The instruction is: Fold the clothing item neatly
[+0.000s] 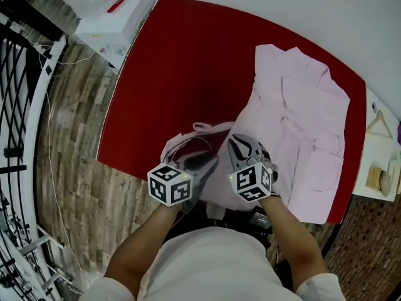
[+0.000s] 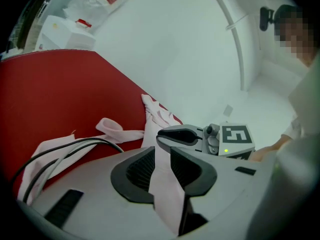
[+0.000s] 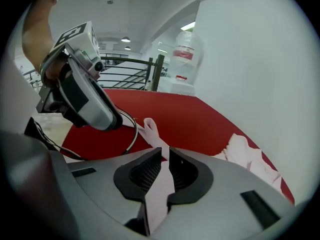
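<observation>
So there's a pale pink, thin woven garment (image 1: 301, 124) spread over the far right part of a red, smooth, rounded tabletop (image 1: 182, 74). It looks like a collared shirt or a light robe, but it's hard to say from this angle. The far part lies flat with a few soft creases. The near hem is bunched up at the table edge closest to the person, with a narrow pink strap looping out beside it. The left gripper (image 1: 210, 162), grey plastic with dark ribbed pads, has its jaws only a little apart, pinching a folded strip of the pink cloth (image 2: 167, 194) that runs straight down between the pads. The right gripper (image 1: 241, 144) sits just beside it, jaws almost fully together on a thinner layer of the same fabric (image 3: 160, 189). Both marker cubes sit close together over the near table edge. Each gripper view also catches the other gripper, with black cables trailing along the red surface (image 2: 50, 94). Off to the side there's a grey wood-plank floor (image 1: 75, 137), a black metal railing (image 1: 19, 105) and a wooden hanger (image 1: 379, 124) on a white surface.
</observation>
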`<state>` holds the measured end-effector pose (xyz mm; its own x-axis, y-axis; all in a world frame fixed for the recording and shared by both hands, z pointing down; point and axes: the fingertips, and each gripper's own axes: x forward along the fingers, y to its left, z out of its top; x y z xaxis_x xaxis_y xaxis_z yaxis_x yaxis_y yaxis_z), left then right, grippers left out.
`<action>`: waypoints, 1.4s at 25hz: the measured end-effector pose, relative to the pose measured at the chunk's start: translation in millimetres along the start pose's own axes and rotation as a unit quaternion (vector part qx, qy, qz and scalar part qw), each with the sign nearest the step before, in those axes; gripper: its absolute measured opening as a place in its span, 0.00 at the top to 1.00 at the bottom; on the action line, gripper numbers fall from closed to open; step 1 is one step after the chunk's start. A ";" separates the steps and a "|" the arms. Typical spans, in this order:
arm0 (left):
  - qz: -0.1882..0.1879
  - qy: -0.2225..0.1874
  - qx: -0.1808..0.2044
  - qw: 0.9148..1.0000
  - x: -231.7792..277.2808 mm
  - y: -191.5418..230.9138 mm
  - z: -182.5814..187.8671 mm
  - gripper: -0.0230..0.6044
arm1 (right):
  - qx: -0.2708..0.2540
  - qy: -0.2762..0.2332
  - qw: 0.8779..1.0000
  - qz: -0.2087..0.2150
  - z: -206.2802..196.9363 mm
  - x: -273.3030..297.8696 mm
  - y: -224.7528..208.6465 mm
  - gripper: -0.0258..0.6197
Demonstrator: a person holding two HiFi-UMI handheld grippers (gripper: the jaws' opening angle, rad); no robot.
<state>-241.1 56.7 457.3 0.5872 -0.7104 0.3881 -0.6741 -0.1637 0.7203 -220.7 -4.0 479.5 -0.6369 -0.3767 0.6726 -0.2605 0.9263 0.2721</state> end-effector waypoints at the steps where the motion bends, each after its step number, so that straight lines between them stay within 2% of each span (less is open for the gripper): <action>1: 0.007 -0.005 -0.006 1.000 -6.3 4.0 -1.2 0.82 | -0.010 -0.002 1.000 0.012 4.9 3.0 8.9 0.91; 7: 0.045 -0.046 -0.041 0.997 -56.0 26.9 -5.6 0.82 | -0.077 -0.021 0.993 0.092 42.0 21.0 71.8 0.91; 16: 0.084 -0.089 -0.099 0.988 -132.0 36.8 -38.2 0.82 | -0.151 -0.042 0.970 0.187 75.1 33.8 153.0 0.91; 21: 0.116 -0.088 -0.143 0.979 -159.1 52.0 -73.9 0.82 | -0.177 -0.050 0.958 0.220 85.2 39.0 181.2 0.91; 26: 0.146 -0.097 -0.168 0.970 -177.8 67.5 -91.9 0.82 | -0.193 -0.057 0.948 0.245 87.9 41.3 202.7 0.91; 28: 0.155 -0.106 -0.174 0.967 -184.3 72.3 -93.8 0.82 | -0.207 -0.062 0.942 0.257 88.6 39.4 212.3 0.90; 31: 0.163 -0.122 -0.179 0.963 -194.2 76.2 -93.3 0.82 | -0.234 -0.070 0.930 0.273 88.5 34.3 228.2 0.82; 35: 0.164 -0.134 -0.177 0.961 -207.2 70.6 -92.9 0.82 | -0.253 -0.075 0.922 0.285 87.3 30.8 238.8 0.81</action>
<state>-368.7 256.0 481.1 0.2000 -0.8425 0.5002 -0.5804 0.3094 0.7533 -365.8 205.4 505.2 -0.6686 0.2107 0.7131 0.4946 0.8422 0.2148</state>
